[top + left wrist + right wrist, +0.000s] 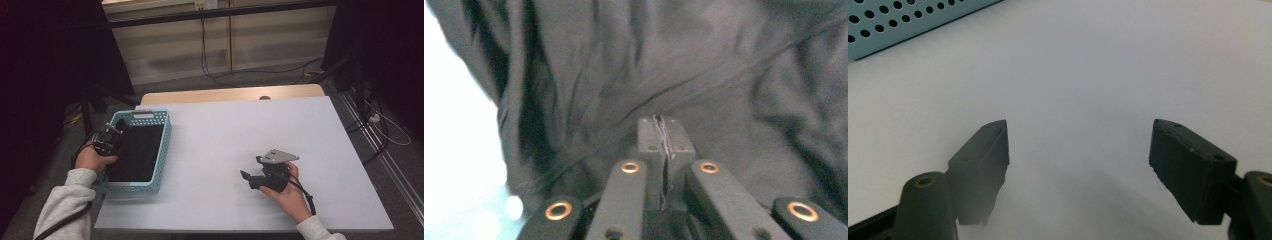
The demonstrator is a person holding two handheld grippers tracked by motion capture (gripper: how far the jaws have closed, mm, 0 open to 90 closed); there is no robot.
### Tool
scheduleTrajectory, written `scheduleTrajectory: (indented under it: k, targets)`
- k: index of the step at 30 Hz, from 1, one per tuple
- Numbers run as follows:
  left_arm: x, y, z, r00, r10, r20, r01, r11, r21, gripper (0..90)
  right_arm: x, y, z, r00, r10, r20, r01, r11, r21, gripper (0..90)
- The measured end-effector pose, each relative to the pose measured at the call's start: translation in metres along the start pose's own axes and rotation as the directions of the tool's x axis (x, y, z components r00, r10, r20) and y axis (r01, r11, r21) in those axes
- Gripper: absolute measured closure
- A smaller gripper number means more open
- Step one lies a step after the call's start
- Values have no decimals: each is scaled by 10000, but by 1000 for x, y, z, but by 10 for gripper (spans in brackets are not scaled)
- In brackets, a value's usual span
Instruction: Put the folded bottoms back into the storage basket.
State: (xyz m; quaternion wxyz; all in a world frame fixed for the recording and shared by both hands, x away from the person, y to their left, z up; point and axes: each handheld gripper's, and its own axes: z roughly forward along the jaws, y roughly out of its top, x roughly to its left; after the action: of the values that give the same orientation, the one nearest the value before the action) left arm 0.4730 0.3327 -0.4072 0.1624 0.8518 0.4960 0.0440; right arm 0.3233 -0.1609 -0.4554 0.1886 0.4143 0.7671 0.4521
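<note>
The left tongs (pixel 665 137) are pressing together, seemingly pinching a fold of the black cloth (pixel 135 150) lying inside the blue basket (pixel 162 155). The right tongs (pixel 1078 170) are standing apart over the white worktop (pixel 225 135).

The black cloth (pixel 704 65) runs past the left gripper view's edges; whether the left gripper (pixel 664 131) pinches any is unclear.

Two hand-held grippers, one at each side

The left gripper (pixel 111 137) is held near the tabletop's left edge, jaws pressed together; the right gripper (pixel 1079 150) (jaws spread wide) is held low near the front edge.
</note>
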Motion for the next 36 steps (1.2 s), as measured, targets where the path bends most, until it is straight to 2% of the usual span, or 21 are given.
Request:
scheduleTrajectory:
  k: [3,4,5,6,7,8,10,11,12,19,20,23,26,31,32,36]
  targets:
    - [-7,6,-2,9998,126,171,-124,9999,-105,857,0,0,1,10000,-7,18,6,10000,9,236]
    - [-15,12,-3,9991,370,209,-365,9990,-262,851,1,0,0,10000,-15,8,15,10000,-15,236]
    - [-15,12,-3,9991,370,209,-365,9990,-262,850,1,0,0,10000,-15,8,15,10000,-15,236]
    - [-23,17,-3,9969,437,658,-405,9979,-498,845,0,0,0,10000,-3,22,3,10000,-19,236]
    - [-23,17,-3,9969,437,658,-405,9979,-498,847,0,0,-1,10000,2,25,-2,10000,-26,236]
    - [-28,19,-3,9950,471,882,-428,9978,-497,847,0,0,-1,10000,2,25,-2,10000,-26,236]
    - [-37,23,-2,9927,815,885,-782,9961,-401,854,0,0,-1,10000,3,28,-3,10000,-4,236]
    - [-41,24,-1,9919,753,1024,-712,9965,-429,854,0,0,-1,10000,3,28,-3,10000,-4,236]
    - [-48,26,2,9894,879,1160,-833,9955,-442,854,0,0,-1,10000,1,37,-1,10000,-8,236]
    - [-63,31,19,9847,1081,1365,-1047,9940,-321,860,2,0,0,10000,-51,-15,51,10000,0,235]
    - [-63,32,22,9844,1164,1320,-1144,9932,-230,860,2,0,1,10000,-55,-21,55,10000,4,235]
    - [-61,31,30,9858,961,1380,-952,9954,-129,857,1,0,0,10000,-33,5,33,10000,9,235]
    - [-60,30,29,9851,920,1452,-898,9957,-216,826,1,1,-1,10000,-32,12,32,10000,-39,235]
    - [-57,33,13,9870,1031,1231,-971,9938,-540,795,-2,1,-2,10000,12,57,-11,10000,-75,235]
    - [-56,35,6,9888,977,1130,-906,9937,-663,765,-2,2,-3,10000,-3,60,4,10000,-96,234]
    - [-55,38,-5,9895,959,1080,-869,9926,-847,727,-5,2,-5,9999,67,136,-65,9999,-112,234]
